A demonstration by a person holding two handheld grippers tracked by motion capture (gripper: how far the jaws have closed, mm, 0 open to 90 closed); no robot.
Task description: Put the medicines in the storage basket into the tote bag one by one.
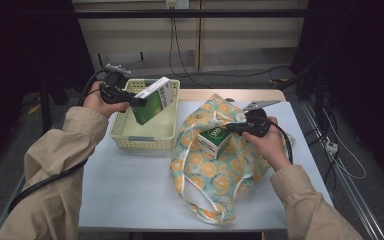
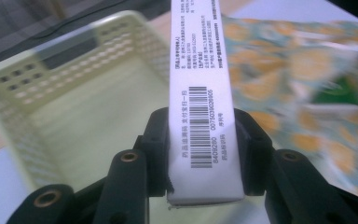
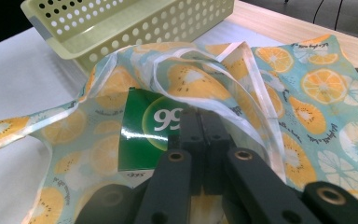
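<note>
The left claw is clamped on a box of white and green card, held tilted in the air above the basket. In the left gripper view the box runs up from between the two black jaws, which press on its two sides near its lower end; the white face with the barcode is turned to the camera. The box touches nothing but the claw. The basket is pale yellow and perforated, and stands near the far left corner of the surface.

The right claw has its jaws together on a fold of the bag, at the bag's mouth. The bag is printed with orange slices and lies on the right half of the surface, just beside the basket. A second box, green and white, sits in the open mouth, just beside the right claw's tips. In the right gripper view this box lies just beyond and left of the closed jaws, with the bag spread around it.
</note>
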